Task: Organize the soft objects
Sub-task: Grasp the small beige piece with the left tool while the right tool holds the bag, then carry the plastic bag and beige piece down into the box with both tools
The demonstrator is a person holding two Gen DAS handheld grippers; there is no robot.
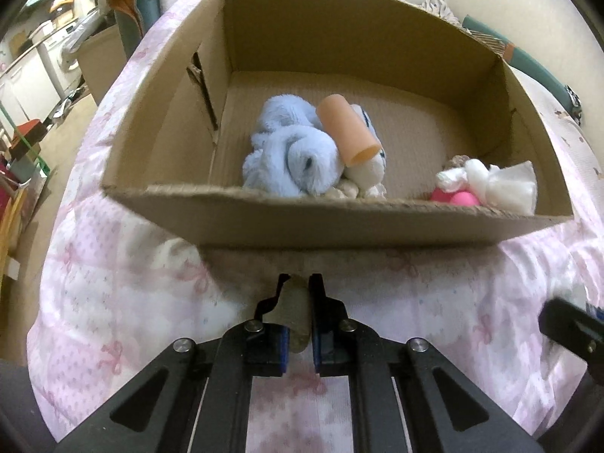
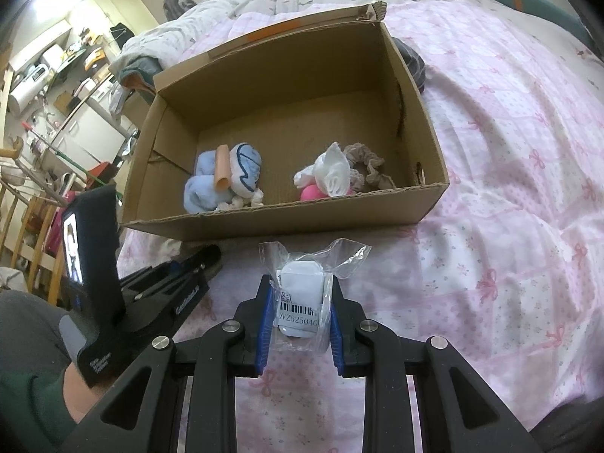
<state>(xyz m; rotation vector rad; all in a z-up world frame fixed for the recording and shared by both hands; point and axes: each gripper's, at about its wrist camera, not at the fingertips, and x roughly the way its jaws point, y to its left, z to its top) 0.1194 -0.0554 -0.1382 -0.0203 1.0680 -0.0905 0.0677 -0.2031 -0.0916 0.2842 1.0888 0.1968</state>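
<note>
A cardboard box (image 1: 339, 222) (image 2: 287, 222) sits on a pink quilted bed. Inside lie a blue fluffy cloth (image 1: 290, 154) (image 2: 204, 188), a peach foam tube (image 1: 347, 130) (image 2: 222, 168), a white-and-blue sock (image 2: 247, 173), a white cloth bundle (image 1: 498, 183) (image 2: 332, 171), pink balls (image 1: 458, 198) (image 2: 311, 192) and a beige scrunchie (image 2: 368, 168). My left gripper (image 1: 300, 283) is shut on a small beige soft object (image 1: 296, 313), just in front of the box's near wall. My right gripper (image 2: 300, 283) is shut on a white pad in a clear plastic bag (image 2: 302, 294), also short of the box.
The pink quilt (image 2: 509, 188) spreads to the right of the box. A grey bedcover (image 2: 234, 3) lies behind it. The bed's left edge drops to a cluttered floor and kitchen area (image 2: 56, 113). The left gripper's body (image 2: 151, 290) sits beside my right one.
</note>
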